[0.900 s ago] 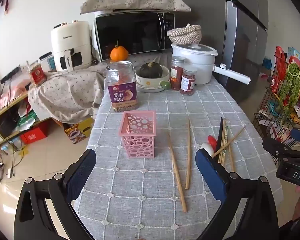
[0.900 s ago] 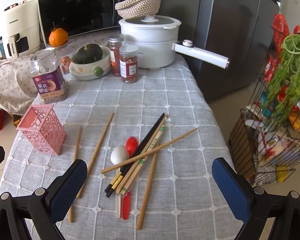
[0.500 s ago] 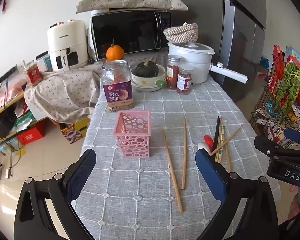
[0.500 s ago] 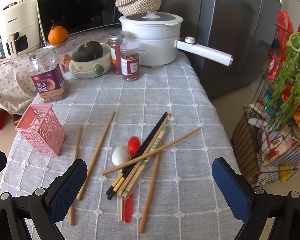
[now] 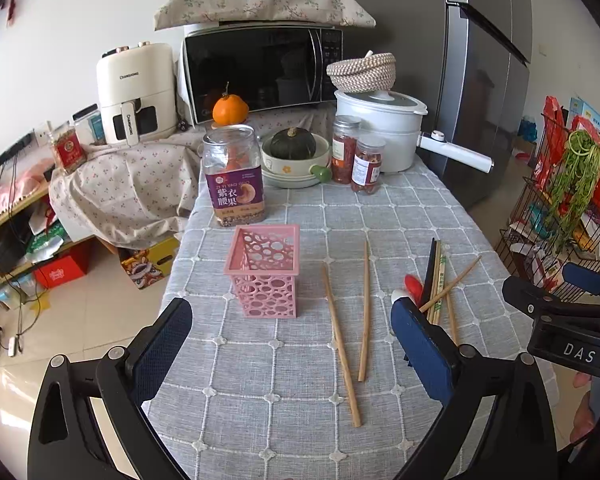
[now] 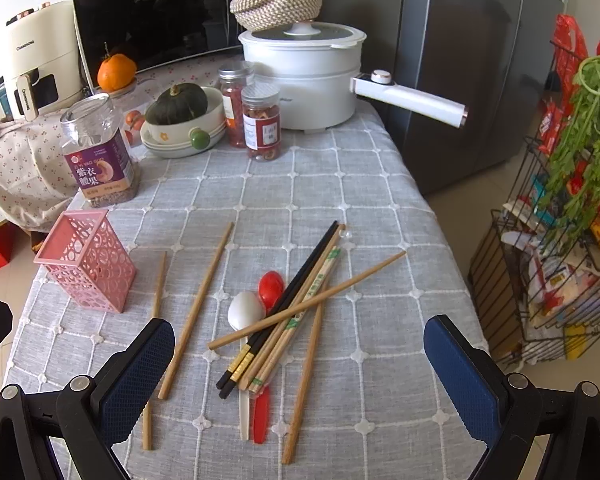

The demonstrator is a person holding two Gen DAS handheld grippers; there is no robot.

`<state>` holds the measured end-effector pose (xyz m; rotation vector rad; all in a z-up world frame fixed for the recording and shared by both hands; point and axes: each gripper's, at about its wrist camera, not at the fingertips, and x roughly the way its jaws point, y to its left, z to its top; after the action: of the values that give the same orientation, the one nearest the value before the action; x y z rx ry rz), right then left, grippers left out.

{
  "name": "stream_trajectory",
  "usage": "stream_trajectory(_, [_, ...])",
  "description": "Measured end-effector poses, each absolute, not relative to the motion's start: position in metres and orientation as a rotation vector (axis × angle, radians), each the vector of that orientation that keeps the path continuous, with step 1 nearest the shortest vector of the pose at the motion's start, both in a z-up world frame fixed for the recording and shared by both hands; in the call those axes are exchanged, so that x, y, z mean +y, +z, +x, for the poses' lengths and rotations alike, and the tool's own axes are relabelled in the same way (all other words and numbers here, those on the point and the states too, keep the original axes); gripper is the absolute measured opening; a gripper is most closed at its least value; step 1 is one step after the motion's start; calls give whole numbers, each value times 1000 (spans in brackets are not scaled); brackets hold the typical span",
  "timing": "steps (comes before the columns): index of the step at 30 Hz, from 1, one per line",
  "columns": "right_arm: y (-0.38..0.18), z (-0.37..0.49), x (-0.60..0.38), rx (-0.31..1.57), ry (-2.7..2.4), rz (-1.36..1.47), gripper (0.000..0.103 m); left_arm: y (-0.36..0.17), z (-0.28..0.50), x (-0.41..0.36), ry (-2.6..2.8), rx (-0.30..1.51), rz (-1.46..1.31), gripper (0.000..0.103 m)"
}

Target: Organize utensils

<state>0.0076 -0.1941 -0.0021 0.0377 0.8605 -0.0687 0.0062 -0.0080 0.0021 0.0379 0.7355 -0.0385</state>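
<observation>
A pink perforated holder (image 5: 265, 271) stands upright and empty on the grey checked tablecloth; it also shows at the left of the right wrist view (image 6: 87, 260). Two wooden chopsticks (image 5: 350, 320) lie apart just right of it. A pile of wooden and black chopsticks (image 6: 296, 308) lies over a white spoon (image 6: 245, 312) and a red spoon (image 6: 271, 286). My left gripper (image 5: 292, 344) is open and empty, above the near edge of the table. My right gripper (image 6: 300, 364) is open and empty, above the pile.
At the back stand a nut jar (image 5: 234, 176), a bowl with a squash (image 5: 292, 156), two spice jars (image 5: 358, 160) and a white pot (image 5: 380, 132) with a long handle. A wire rack with greens (image 6: 560, 220) is right of the table. The left table edge drops to the floor.
Both grippers have drawn back and a little to the right, so the table shows from slightly farther away. Nothing on the table has moved.
</observation>
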Motion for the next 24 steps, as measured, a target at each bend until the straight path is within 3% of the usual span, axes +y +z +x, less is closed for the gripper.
stream_trajectory(24, [-3, 8, -192, 866, -67, 44, 102, 6, 11, -22, -45, 729, 43, 101])
